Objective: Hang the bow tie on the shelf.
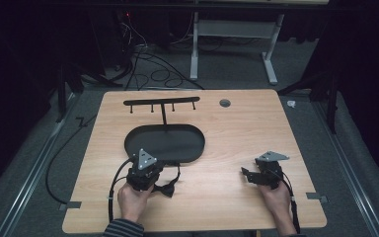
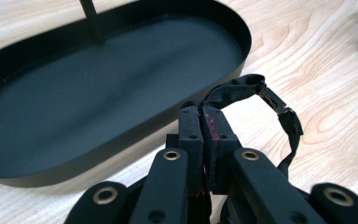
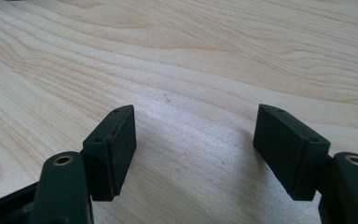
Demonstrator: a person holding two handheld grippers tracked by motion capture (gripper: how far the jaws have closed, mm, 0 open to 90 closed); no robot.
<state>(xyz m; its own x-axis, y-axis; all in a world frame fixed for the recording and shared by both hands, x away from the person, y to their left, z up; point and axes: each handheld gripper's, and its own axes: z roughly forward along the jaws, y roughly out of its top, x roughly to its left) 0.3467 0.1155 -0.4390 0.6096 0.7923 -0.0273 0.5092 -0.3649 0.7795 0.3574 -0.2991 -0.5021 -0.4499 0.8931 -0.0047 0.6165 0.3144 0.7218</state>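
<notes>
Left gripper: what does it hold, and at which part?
The left gripper is shut on a black strap, pinching its fabric band near the clasp.

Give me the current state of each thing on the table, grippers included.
Left gripper: shut on the black strap.
Black strap: pinched, looping up, clasp closed.
Right gripper: open, nothing between its fingers.
Oval black tray: flat on the table, holding only its stand's post.
</notes>
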